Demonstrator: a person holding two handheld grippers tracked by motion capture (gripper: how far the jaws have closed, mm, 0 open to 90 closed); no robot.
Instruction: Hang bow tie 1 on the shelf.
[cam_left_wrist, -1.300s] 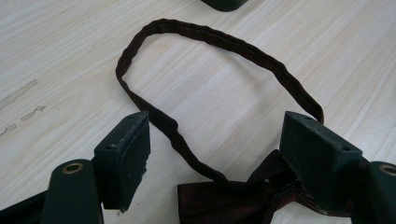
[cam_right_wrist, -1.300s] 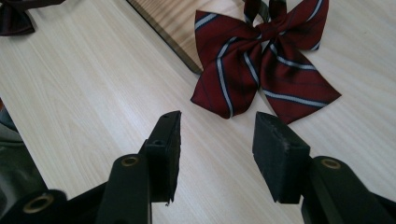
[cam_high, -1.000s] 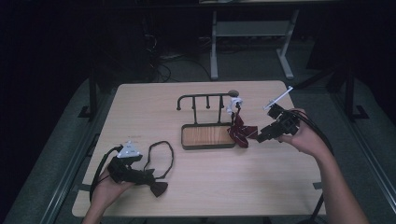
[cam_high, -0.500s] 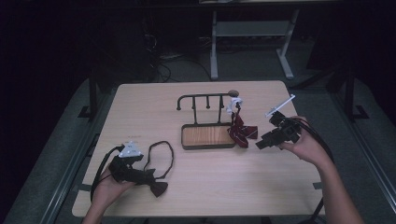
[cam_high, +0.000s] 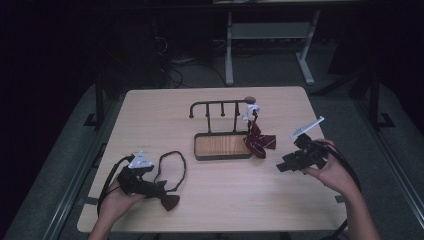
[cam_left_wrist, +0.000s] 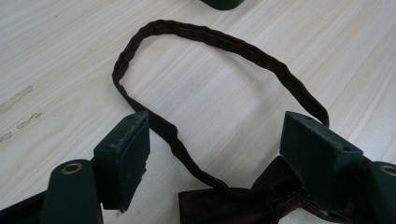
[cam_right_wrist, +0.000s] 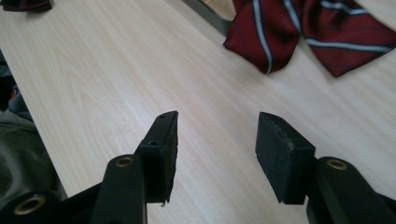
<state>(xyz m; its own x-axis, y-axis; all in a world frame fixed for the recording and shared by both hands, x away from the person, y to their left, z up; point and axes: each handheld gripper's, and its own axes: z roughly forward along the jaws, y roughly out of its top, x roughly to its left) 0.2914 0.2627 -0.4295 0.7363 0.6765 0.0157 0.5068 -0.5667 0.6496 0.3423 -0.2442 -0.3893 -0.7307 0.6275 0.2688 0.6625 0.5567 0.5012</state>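
Note:
A dark brown bow tie (cam_high: 169, 201) with a looped strap (cam_high: 172, 165) lies near the table's front left. My left gripper (cam_high: 157, 192) rests over it, open. In the left gripper view the bow tie (cam_left_wrist: 233, 205) lies low between the jaws, and the strap (cam_left_wrist: 219, 42) runs past the left jaw in a wide loop. A red striped bow tie (cam_high: 259, 141) hangs off the right end of a black rack (cam_high: 220, 104), its wings on the table. My right gripper (cam_high: 285, 166) hovers open to its right, with nothing between its fingers; the red tie (cam_right_wrist: 299, 28) lies ahead of it.
A black-rimmed wooden tray (cam_high: 197, 150) sits under the rack at mid table. A white piece (cam_high: 251, 110) tops the red tie at the rack's end. Both cables trail toward the front edge. Bare tabletop (cam_high: 240, 195) lies between the two hands.
My right gripper has drawn back from the red tie, moving right, toward the front edge and lower. The left gripper and brown bow tie have stayed put.

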